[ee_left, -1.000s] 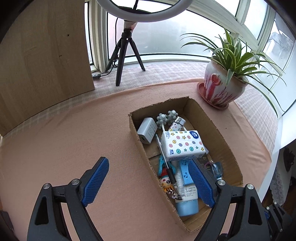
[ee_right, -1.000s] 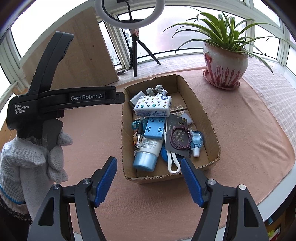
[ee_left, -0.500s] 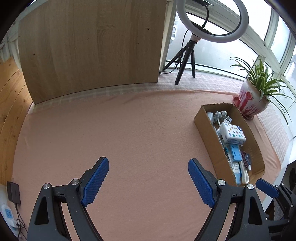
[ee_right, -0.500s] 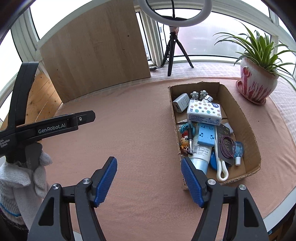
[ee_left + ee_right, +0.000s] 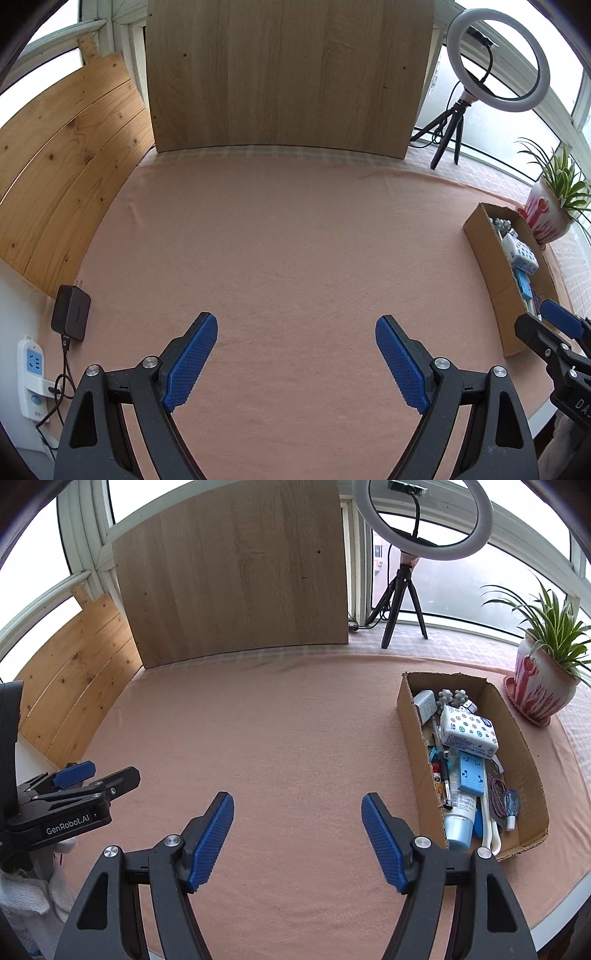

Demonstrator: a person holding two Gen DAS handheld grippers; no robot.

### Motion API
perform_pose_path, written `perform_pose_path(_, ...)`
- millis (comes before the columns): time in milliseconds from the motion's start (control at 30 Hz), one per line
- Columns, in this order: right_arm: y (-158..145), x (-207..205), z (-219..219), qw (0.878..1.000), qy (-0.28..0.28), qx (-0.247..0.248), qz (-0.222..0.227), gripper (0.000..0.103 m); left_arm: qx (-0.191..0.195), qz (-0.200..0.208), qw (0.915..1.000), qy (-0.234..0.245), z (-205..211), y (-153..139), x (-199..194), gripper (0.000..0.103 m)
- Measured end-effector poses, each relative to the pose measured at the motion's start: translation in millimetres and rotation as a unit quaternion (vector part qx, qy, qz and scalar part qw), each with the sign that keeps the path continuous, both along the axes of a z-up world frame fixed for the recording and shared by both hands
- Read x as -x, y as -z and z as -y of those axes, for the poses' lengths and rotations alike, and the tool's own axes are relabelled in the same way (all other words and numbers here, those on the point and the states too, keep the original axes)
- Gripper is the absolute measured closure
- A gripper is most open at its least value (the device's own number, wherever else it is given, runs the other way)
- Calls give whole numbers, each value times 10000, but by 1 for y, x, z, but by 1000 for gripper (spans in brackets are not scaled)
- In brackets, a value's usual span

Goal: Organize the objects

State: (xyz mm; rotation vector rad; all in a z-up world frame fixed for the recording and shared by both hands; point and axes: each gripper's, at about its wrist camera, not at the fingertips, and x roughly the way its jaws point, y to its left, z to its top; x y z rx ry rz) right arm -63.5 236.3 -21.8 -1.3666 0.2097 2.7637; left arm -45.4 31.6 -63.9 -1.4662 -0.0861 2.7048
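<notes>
A cardboard box (image 5: 410,709) stands at the right on the pink cloth (image 5: 277,720), also at the right edge of the left wrist view (image 5: 484,254). It holds several small items: a white dotted tissue pack (image 5: 469,731), a blue block (image 5: 471,775), a blue tube (image 5: 458,819), a pen (image 5: 441,768), a white charger (image 5: 424,703). My left gripper (image 5: 295,358) is open and empty over bare cloth, well left of the box. My right gripper (image 5: 297,838) is open and empty, left of the box's near end.
A potted plant (image 5: 539,686) stands right of the box. A ring light on a tripod (image 5: 402,587) and a wooden board (image 5: 236,576) stand at the back. A black adapter (image 5: 71,314) and a power strip (image 5: 31,373) lie at the left edge.
Both grippers have pulled back and swung left, away from the box. The box has shifted to the right side of both views. Both stay open.
</notes>
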Motion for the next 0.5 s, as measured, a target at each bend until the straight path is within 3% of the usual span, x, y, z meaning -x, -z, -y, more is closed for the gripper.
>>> perform_pose_path(500, 18, -2, 50, 9999, -48, -121, 53, 35, 28, 31, 9998, -177, 39, 8, -35, 13)
